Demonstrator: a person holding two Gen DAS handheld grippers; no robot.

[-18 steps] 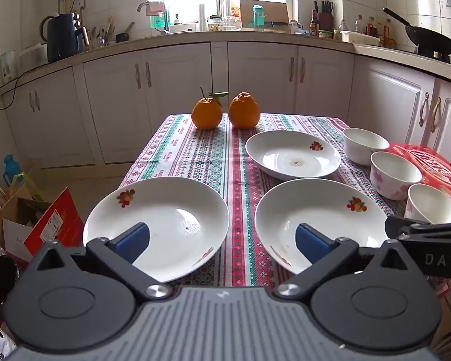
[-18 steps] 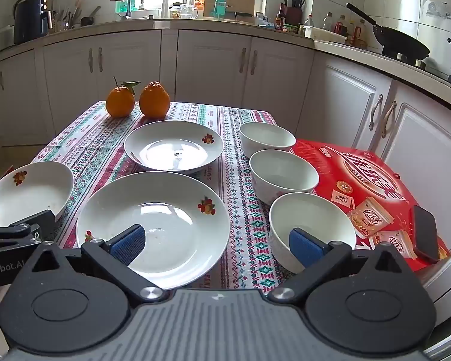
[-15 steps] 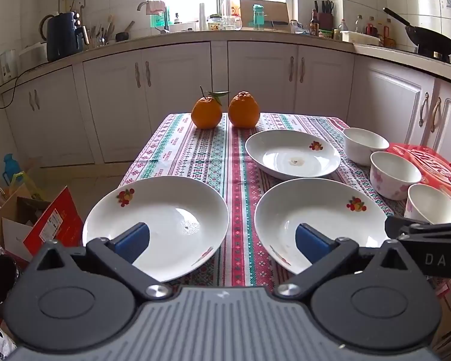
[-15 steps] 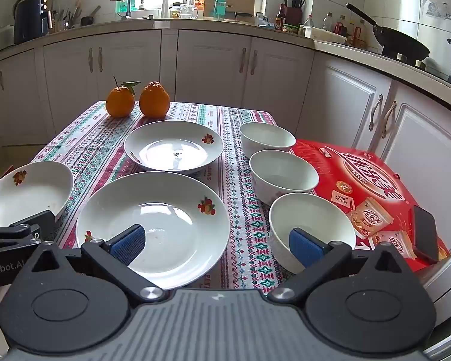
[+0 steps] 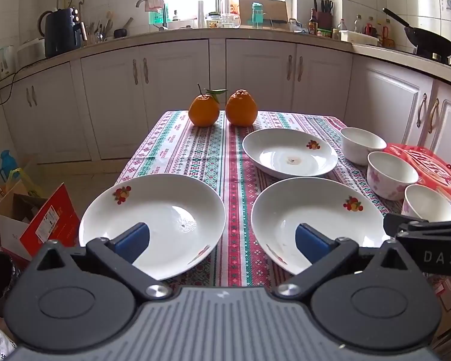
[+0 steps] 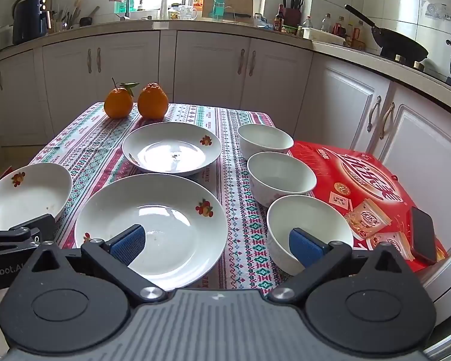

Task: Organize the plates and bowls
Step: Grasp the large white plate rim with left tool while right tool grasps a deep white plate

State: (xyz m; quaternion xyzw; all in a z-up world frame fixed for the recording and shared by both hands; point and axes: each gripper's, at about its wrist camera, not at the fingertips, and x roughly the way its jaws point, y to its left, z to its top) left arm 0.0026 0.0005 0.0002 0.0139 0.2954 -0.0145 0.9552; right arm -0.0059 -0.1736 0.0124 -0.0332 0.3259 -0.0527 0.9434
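Three white plates with fruit prints lie on the patterned tablecloth: a near left plate, a near middle plate and a far plate. Three white bowls stand in a row on the right: far bowl, middle bowl, near bowl. My left gripper is open and empty, above the table's near edge between the two near plates. My right gripper is open and empty, between the middle plate and the near bowl.
Two oranges sit at the table's far end. A red box with snack packets and a black phone lies at the right edge. White cabinets ring the table. Cardboard boxes sit on the floor, left.
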